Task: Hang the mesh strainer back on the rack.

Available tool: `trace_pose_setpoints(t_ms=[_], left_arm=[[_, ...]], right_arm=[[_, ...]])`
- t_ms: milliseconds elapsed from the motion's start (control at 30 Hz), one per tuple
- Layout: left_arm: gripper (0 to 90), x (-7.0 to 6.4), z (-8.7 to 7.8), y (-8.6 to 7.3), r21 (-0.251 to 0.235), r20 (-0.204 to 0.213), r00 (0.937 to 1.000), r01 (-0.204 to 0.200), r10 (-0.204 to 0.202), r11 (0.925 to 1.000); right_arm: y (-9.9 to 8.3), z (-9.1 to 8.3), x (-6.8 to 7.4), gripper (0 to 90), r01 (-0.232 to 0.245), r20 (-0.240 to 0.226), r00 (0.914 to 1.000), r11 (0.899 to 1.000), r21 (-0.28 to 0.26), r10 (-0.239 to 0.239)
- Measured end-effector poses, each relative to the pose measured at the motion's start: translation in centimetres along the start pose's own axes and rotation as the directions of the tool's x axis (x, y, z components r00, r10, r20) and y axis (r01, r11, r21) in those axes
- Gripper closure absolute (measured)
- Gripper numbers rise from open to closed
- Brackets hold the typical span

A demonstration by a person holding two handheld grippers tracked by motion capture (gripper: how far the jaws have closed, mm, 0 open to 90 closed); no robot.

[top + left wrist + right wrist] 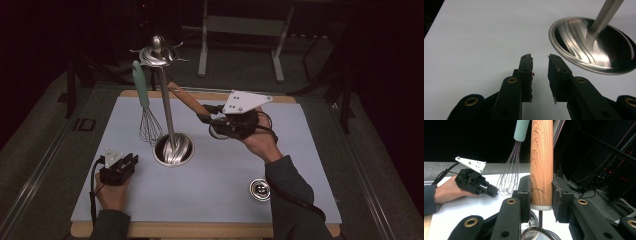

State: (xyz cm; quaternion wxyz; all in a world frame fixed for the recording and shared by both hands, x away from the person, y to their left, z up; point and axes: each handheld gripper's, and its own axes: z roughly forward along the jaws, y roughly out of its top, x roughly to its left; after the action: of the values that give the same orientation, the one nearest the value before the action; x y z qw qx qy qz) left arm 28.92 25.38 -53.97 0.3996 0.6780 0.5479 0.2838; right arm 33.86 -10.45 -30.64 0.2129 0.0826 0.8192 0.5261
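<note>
The wooden-handled utensil point(187, 99) is clamped at the lower end of its handle, raised above the counter point(300, 165) and tilted, its far end leaning up toward the top of the stand point(167, 117). The handle is round, light-brown wood with visible grain and an engraved marking. A metal shaft leaves the handle's capped end toward a shiny metal head point(536, 235).

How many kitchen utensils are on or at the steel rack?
2: a green-handled wire whisk hanging from the rack's top, and a wooden-handled utensil clamped in the right gripper.
</note>
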Motion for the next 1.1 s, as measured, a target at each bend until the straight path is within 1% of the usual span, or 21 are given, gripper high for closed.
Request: trace_pose_setpoints(t_ms=[400, 733, 833, 1000, 1100], left_arm=[[73.7, 0.0, 0.0, 0.0, 0.001, -0.001, 1.0, -0.001, 0.001, 1.0], [73.8, 0.0, 0.0, 0.0, -0.001, 0.002, 1.0, 0.003, -0.003, 1.0], [73.8, 0.0, 0.0, 0.0, -0.002, 0.001, 1.0, 0.004, -0.004, 1.0], [73.8, 0.0, 0.0, 0.0, -0.002, 0.001, 1.0, 0.006, -0.006, 1.0], [73.8, 0.0, 0.0, 0.0, -0.001, 0.001, 1.0, 0.004, -0.004, 1.0]], right_arm=[[1.1, -0.7, -0.3, 70.8, 0.008, 0.015, 0.9999, 0.999, -0.05, -0.007], [2.4, -0.8, -0.3, 70.8, 0.019, 0.021, 0.9996, 0.997, -0.07, -0.017], [2.4, -0.7, -0.2, 70.8, 0.023, 0.02, 0.9996, 0.997, -0.071, -0.022], [2.4, -0.9, -0.1, 70.8, 0.016, 0.017, 0.9998, 0.996, -0.088, -0.015], [2.8, -0.9, -0.1, 70.8, 0.024, 0.016, 0.9996, 0.995, -0.092, -0.023]])
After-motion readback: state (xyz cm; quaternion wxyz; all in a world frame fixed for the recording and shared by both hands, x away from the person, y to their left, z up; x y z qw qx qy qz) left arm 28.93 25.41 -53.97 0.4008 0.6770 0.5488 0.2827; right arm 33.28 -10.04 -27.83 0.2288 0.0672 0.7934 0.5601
